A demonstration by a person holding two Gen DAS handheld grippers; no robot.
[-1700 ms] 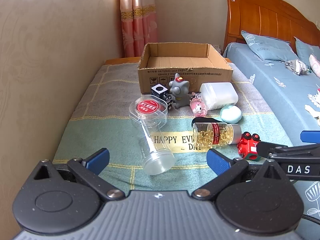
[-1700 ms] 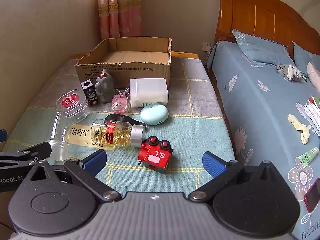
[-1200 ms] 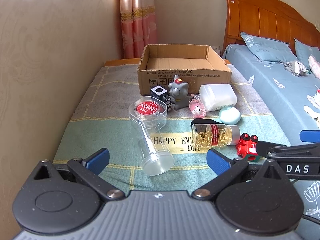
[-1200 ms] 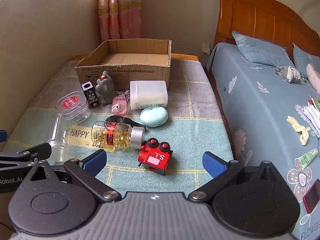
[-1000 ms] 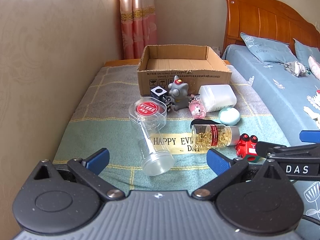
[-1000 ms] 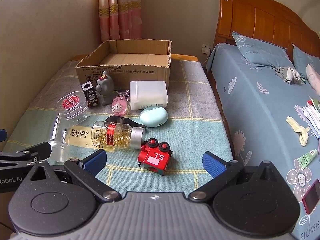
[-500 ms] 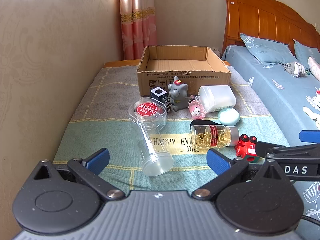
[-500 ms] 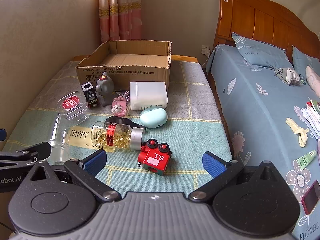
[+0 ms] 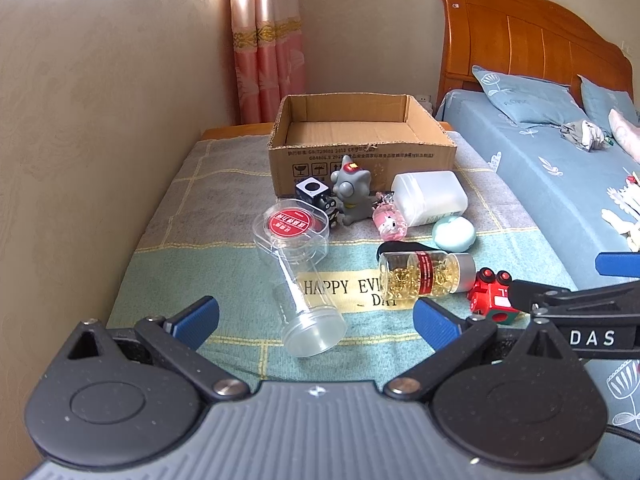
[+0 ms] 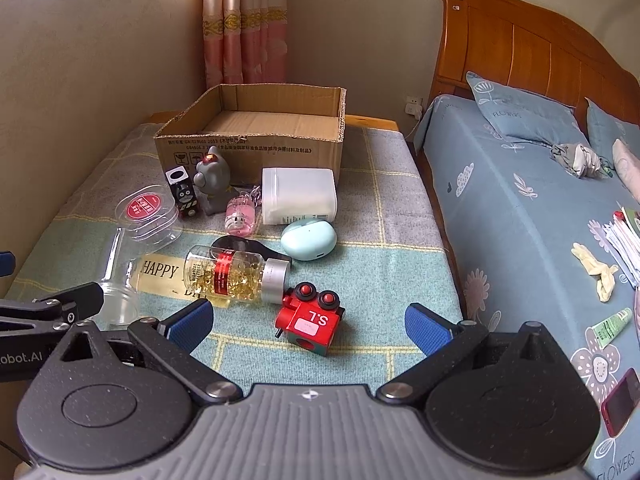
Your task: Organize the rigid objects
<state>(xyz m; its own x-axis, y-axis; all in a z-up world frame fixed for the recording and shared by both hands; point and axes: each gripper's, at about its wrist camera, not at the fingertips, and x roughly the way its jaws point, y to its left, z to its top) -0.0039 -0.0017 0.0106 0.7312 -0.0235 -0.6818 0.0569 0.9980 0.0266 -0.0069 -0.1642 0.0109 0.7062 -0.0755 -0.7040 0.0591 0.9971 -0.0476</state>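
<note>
An open empty cardboard box [image 9: 362, 152] [image 10: 256, 136] stands at the back of a blanket-covered bench. In front of it lie a grey toy figure [image 9: 350, 194], a black cube toy [image 9: 314, 192], a pink keychain [image 9: 389, 222], a white container [image 9: 430, 198], a mint case [image 9: 454, 234], a clear tub with a red lid [image 9: 291, 226], a clear tube [image 9: 310, 312], a bottle of gold capsules [image 9: 426, 276] [image 10: 236, 274] and a red toy train [image 10: 310, 320]. My left gripper [image 9: 316, 318] is open, with the clear tube between its fingers. My right gripper [image 10: 308, 326] is open around the red train.
A wall runs along the bench's left side. A bed with a blue sheet [image 10: 520, 216] and wooden headboard [image 10: 520, 48] lies to the right, with a phone [image 10: 622, 400], a tube and papers on it. A pink curtain [image 9: 266, 40] hangs behind the box.
Both grippers have drawn back and risen slightly, so the objects look a little farther. Nothing on the bench has moved, and both grippers stay open.
</note>
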